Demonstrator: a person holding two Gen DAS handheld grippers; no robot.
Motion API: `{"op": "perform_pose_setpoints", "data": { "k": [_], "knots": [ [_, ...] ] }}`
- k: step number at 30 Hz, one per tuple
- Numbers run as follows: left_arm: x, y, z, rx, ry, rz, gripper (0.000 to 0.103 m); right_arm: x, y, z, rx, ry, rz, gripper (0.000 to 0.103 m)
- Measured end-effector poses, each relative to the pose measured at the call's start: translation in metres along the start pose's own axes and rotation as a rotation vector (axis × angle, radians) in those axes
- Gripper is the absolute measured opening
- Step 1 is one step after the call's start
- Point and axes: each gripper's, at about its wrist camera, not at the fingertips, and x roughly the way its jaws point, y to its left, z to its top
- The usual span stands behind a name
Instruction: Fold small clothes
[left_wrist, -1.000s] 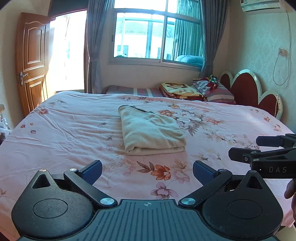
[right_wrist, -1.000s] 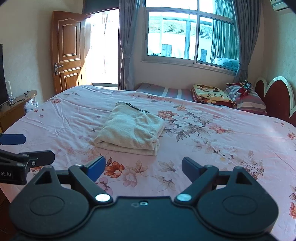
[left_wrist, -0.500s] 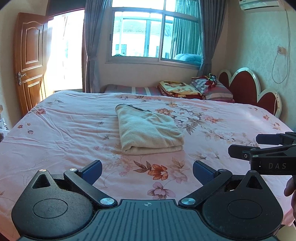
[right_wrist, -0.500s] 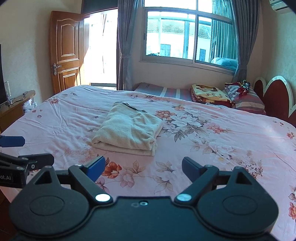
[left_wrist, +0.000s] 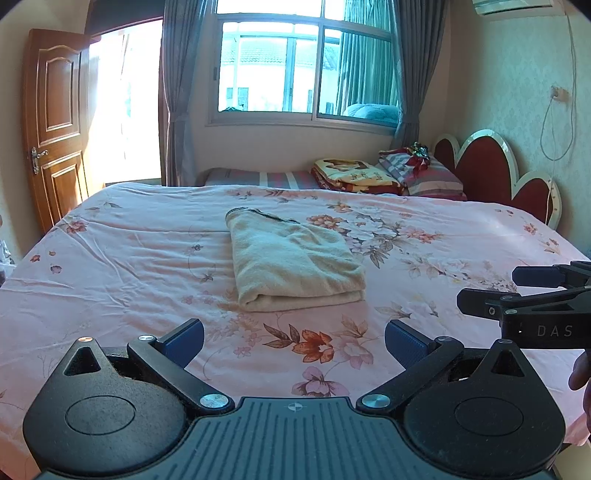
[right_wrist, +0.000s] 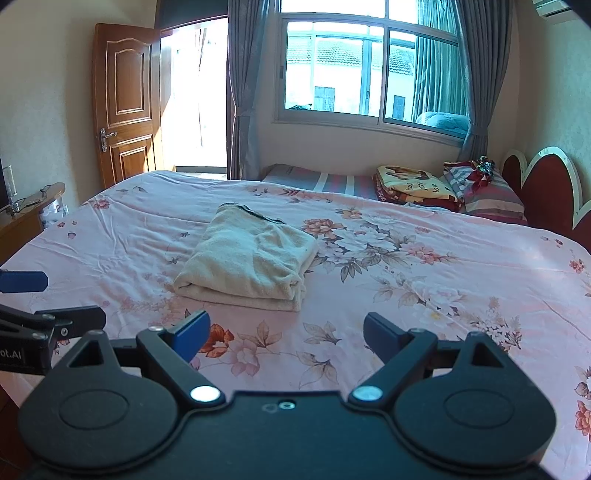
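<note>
A cream cloth (left_wrist: 295, 264) lay folded in a neat bundle near the middle of the bed (left_wrist: 110, 258), on the pink flowered sheet. Both tongs were near the bed's front edge, well apart from the cloth. The left tongs (left_wrist: 293, 341) were spread wide and held nothing. The right tongs (right_wrist: 286, 332) were spread wide too, also with nothing in them. Folded blankets (right_wrist: 413, 188) sat by the red headboard (right_wrist: 546, 184).

Pink floral bed sheet (left_wrist: 122, 280), wooden door (left_wrist: 55, 125), curtained window (left_wrist: 303, 70), red headboard (left_wrist: 491, 166), striped pillows (right_wrist: 487, 195)
</note>
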Motion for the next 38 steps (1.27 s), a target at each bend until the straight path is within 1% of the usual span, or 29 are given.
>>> {"op": "perform_pose_setpoints", "data": {
  "k": [27,31,35,36,38],
  "knots": [
    [0.0002,-0.0023,0.0065,0.024,-0.033,-0.003,0.103,0.0031,0.0006,0.0016,-0.005,-0.004,-0.003,0.090],
    [-0.0010,-0.0028,0.0069,0.028,-0.050,-0.005,0.103,0.0032,0.0004,0.0015,-0.007,-0.003,-0.002,0.090],
    [-0.0036,-0.0052,0.0077,0.058,-0.077,-0.017,0.103,0.0033,-0.0001,0.0014,-0.004,-0.007,-0.003,0.090],
    [-0.0056,-0.0058,0.0081,0.056,-0.092,-0.006,0.103,0.0035,-0.0003,0.0013,-0.003,-0.007,-0.004,0.090],
    [-0.0066,-0.0048,0.0095,0.040,-0.095,-0.010,0.103,0.0045,-0.0027,0.0014,-0.001,-0.007,-0.004,0.090]
  ]
}}
